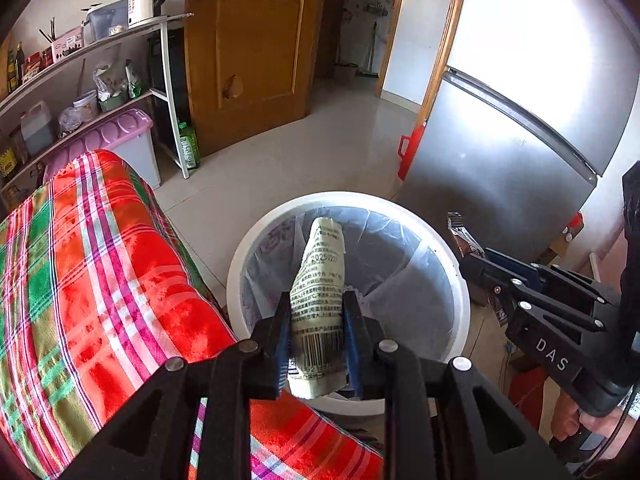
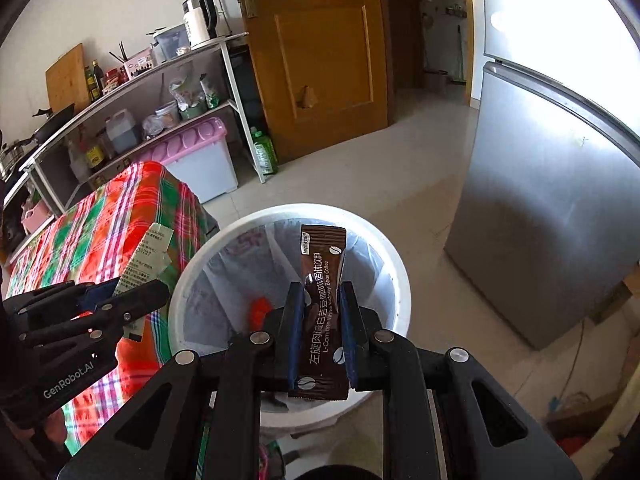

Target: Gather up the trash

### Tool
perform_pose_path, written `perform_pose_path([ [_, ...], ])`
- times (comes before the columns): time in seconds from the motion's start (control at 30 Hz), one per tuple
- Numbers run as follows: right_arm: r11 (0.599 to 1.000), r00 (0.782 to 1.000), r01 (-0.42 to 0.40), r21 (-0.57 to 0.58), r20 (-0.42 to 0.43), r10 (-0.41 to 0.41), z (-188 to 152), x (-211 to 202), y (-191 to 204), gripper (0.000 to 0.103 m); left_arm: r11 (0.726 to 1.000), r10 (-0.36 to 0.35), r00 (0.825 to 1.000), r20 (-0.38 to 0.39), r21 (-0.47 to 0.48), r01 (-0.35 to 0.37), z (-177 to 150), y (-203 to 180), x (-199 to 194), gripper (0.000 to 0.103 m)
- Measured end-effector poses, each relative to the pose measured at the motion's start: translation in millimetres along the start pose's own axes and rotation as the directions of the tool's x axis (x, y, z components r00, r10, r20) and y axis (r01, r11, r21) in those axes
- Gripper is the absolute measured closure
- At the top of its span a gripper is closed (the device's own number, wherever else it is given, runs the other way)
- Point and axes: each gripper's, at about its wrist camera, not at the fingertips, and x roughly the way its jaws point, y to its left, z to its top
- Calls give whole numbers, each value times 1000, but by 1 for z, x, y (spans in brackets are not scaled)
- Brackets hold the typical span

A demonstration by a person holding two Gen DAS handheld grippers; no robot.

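Observation:
My left gripper (image 1: 316, 312) is shut on a pale green printed wrapper (image 1: 320, 280) and holds it over the white trash bin (image 1: 240, 264), which has a clear liner. My right gripper (image 2: 320, 300) is shut on a brown coffee sachet (image 2: 322, 292) and holds it over the same bin (image 2: 400, 280). The right gripper also shows at the right of the left wrist view (image 1: 486, 266) with the sachet (image 1: 460, 236) at the bin's right rim. The left gripper shows at the left of the right wrist view (image 2: 128, 286) with the green wrapper (image 2: 146, 256). Something red (image 2: 259, 310) lies inside the bin.
A table under a red, green and pink plaid cloth (image 1: 88, 264) stands left of the bin. A steel fridge (image 1: 520, 140) stands to the right. A shelf rack (image 2: 132, 92) with bottles and a kettle, a lilac-lidded box (image 2: 196, 156) and a wooden door (image 2: 320, 52) are behind.

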Motion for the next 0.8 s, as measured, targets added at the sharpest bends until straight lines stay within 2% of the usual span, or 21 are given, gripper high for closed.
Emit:
perform_pose_path([
  [0.23,1000,998,-10,-18,-59,8,-5,27,-1,84,999,33,999,-33,-4,-33,-2,1,17,72],
  [0.33,1000,996,1,-19,-86,-3,-6,38,-5,83,1000,26,998,-51,-8,-26,-1,2,24,67],
  [0.43,1000,994,7,-20,-109,-10,-7,48,-7,83,999,38,997,-65,-14,-39,-2,2,31,55],
  [0.47,1000,994,12,-18,-111,-14,-7,51,-8,82,999,40,997,-71,-19,-42,-2,2,32,54],
  [0.53,1000,993,15,-14,-120,-17,-8,55,-9,79,999,35,997,-73,-24,-37,-3,1,33,54],
  [0.6,1000,992,8,-12,-123,-10,-8,58,-10,58,999,39,997,-71,-17,-40,-2,0,33,47],
  [0.63,1000,992,6,-11,-125,-7,-8,59,-10,55,999,42,996,-75,-18,-44,-2,-1,34,40],
  [0.8,1000,994,1,2,-113,-1,-9,57,-12,55,999,49,997,-64,-15,-50,-1,0,31,39],
])
